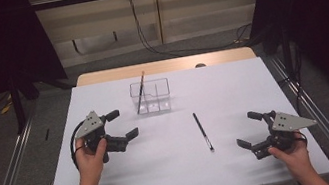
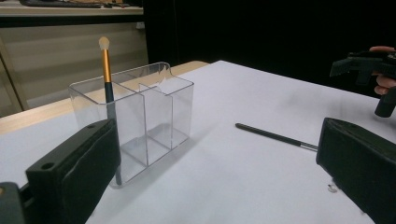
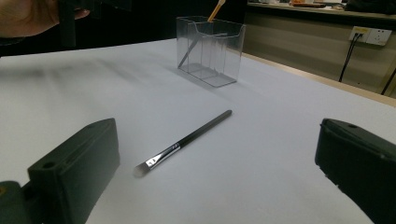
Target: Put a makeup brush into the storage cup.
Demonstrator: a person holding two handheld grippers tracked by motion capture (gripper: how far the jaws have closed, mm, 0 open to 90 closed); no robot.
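Both grippers stand with jaws spread wide and empty: the right gripper [image 1: 252, 134] hovers low near the table's right front, facing the slim black make-up brush with a silver ferrule [image 3: 183, 140], which lies flat on the white table [image 1: 232, 86] between the two grippers, while the left gripper [image 1: 123, 125] hangs just beside the clear three-compartment plastic organiser [image 2: 140, 116], in whose end compartment a gold-ferruled black brush [image 2: 107, 74] leans. In my judgement the lying brush is light, stiff and thin, likely to roll or slip on its smooth handle, so a hold at mid-handle behind the ferrule, sparing the soft bristles, seems soundest. No brand, label or legible writing can be made out on either brush or the organiser.
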